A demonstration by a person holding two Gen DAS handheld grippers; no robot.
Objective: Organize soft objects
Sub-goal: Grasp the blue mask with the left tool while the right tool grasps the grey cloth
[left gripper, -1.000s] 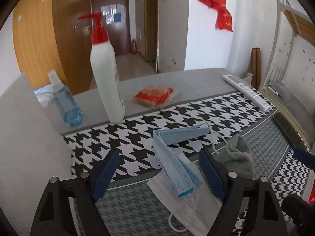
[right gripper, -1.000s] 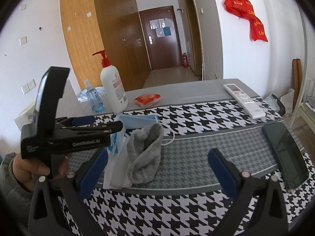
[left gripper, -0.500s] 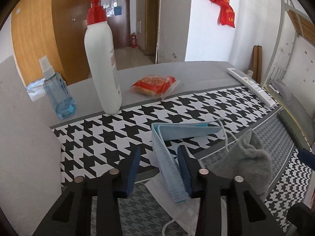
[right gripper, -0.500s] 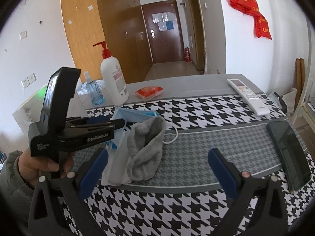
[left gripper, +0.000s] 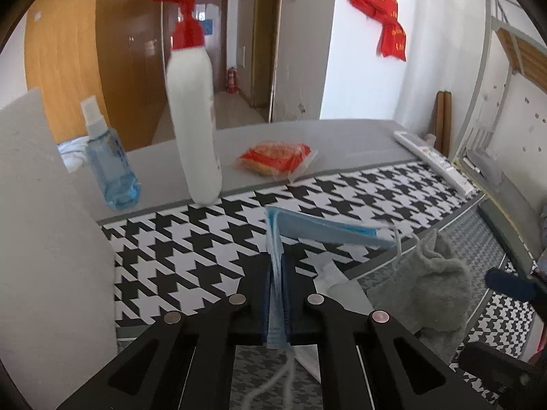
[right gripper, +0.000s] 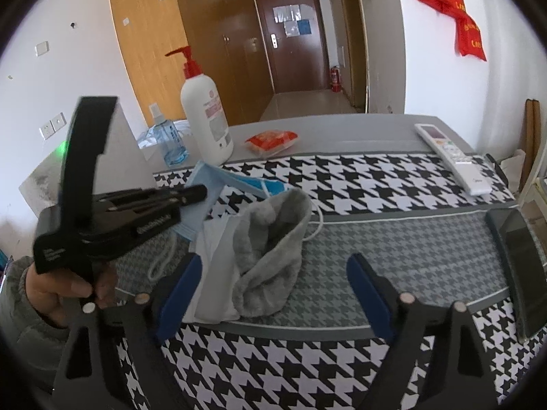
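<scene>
My left gripper (left gripper: 277, 266) is shut on a folded blue face mask (left gripper: 324, 229) and holds it just above the houndstooth cloth; it shows from the side in the right wrist view (right gripper: 196, 193), with the mask (right gripper: 212, 184) in its jaws. A grey sock (right gripper: 273, 249) lies crumpled on a white mask (right gripper: 213, 273) beside it; the sock also shows in the left wrist view (left gripper: 430, 287). My right gripper (right gripper: 273, 290) is open and empty, hovering in front of the sock.
A white pump bottle (left gripper: 193, 116), a blue spray bottle (left gripper: 109, 167) and a red snack packet (left gripper: 275, 155) stand at the back. A white remote (right gripper: 451, 157) and a dark phone (right gripper: 519, 259) lie at the right. A grey board (left gripper: 41, 239) stands at the left.
My left gripper has closed on the blue mask and lifted its edge. My right gripper has moved closer to the sock and narrowed a little, still open.
</scene>
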